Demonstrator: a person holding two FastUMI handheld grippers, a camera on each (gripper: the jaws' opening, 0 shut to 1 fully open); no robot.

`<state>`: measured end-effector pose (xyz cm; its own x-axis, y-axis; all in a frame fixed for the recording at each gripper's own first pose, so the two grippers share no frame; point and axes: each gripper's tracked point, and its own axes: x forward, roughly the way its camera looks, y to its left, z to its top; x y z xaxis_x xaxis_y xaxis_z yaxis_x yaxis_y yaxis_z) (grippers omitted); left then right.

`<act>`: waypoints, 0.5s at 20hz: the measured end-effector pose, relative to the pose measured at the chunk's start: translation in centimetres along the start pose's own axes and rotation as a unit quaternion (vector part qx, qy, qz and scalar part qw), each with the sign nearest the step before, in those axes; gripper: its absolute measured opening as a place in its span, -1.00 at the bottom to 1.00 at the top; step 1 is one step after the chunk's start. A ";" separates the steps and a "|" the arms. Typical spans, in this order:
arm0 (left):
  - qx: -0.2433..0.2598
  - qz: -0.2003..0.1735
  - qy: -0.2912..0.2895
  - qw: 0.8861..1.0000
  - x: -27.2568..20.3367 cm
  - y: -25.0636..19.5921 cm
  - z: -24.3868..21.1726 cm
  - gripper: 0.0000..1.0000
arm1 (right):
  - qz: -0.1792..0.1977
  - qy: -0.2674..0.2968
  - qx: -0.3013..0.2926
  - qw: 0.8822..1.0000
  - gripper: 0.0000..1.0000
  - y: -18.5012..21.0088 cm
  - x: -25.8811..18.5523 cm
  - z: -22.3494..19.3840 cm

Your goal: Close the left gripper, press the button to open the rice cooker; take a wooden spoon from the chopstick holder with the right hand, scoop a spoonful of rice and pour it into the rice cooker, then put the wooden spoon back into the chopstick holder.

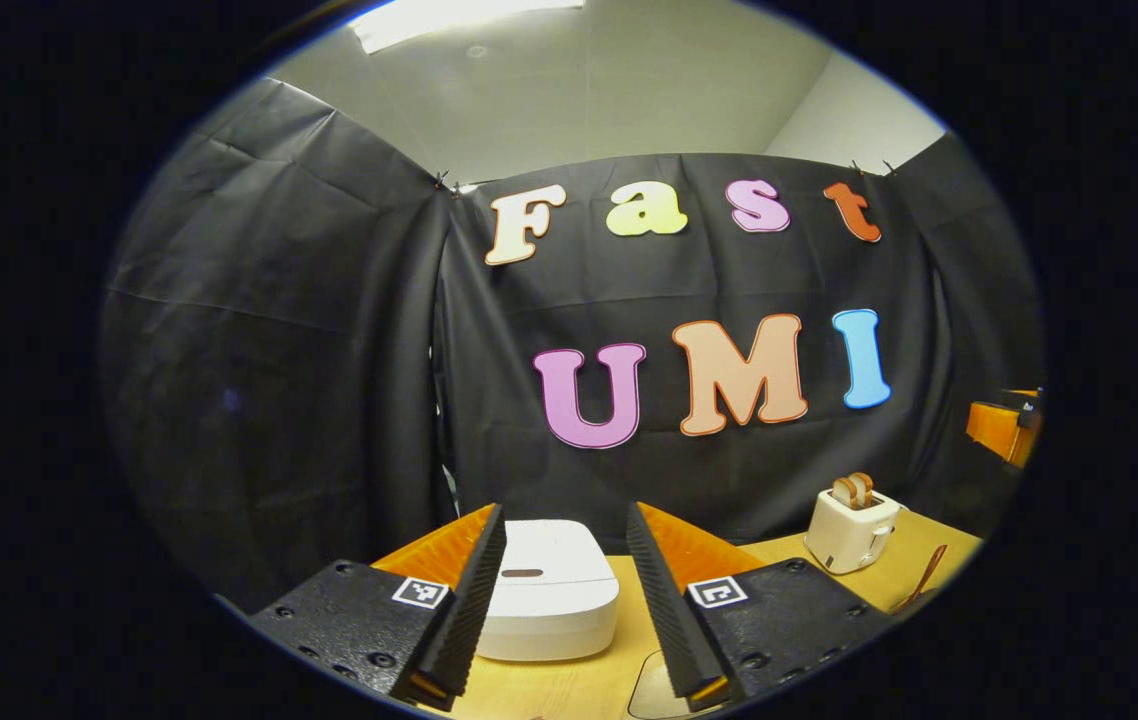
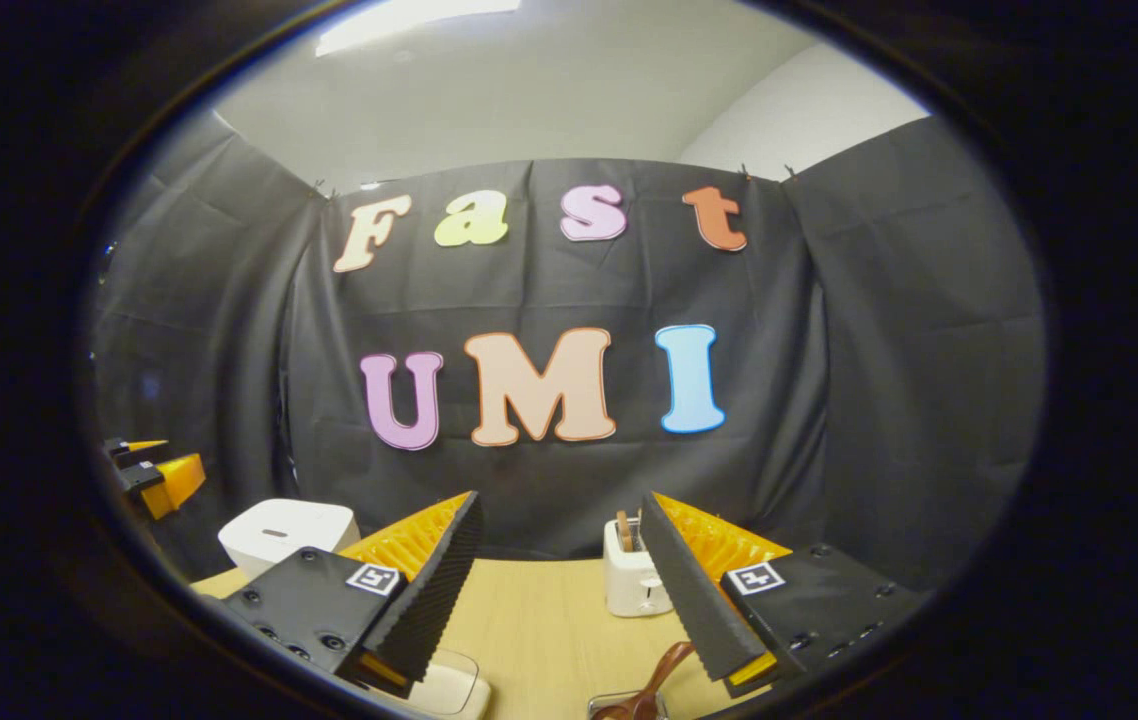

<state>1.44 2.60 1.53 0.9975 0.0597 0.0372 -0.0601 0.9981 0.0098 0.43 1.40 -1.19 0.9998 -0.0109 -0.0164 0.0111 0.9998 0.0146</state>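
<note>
The white rice cooker (image 1: 549, 590) sits with its lid down on the wooden table (image 1: 929, 540), straight ahead of my left gripper (image 1: 566, 510), which is open and holds nothing. In the right gripper view the cooker (image 2: 284, 530) stands at the left. My right gripper (image 2: 561, 497) is open too, above the table, with nothing in it. The wooden spoon (image 2: 651, 685) leans in a holder just below and ahead of the right fingers. Its handle (image 1: 922, 580) shows at the right in the left gripper view.
A white toaster (image 1: 849, 528) with bread slices stands at the back right of the table, and ahead of the right gripper as the toaster (image 2: 634, 580). A pale shallow container (image 2: 449, 690) lies near the front edge. Black cloth walls close in behind.
</note>
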 end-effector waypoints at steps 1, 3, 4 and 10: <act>0.004 0.004 0.001 1.000 0.1 0.4 0.0 0.37 | 0.003 -0.001 -0.001 1.000 1.00 0.2 0.1 0.2; 0.002 -0.002 0.001 1.000 0.3 0.2 0.3 0.08 | 0.008 -0.004 -0.004 1.000 1.00 0.5 0.1 0.4; 0.000 -0.006 -0.001 1.000 0.4 0.1 0.4 0.00 | 0.009 -0.005 -0.004 1.000 1.00 0.7 0.2 0.4; 0.008 -0.026 -0.005 1.000 1.3 -0.3 0.5 -0.63 | 0.010 -0.006 0.000 1.000 1.00 1.0 0.3 0.8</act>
<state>2.75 2.39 2.06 0.9989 0.0065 0.0461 -0.0078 0.9996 0.0284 0.72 2.41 -0.42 1.0000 0.0081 -0.0046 -0.0080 0.9999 0.0140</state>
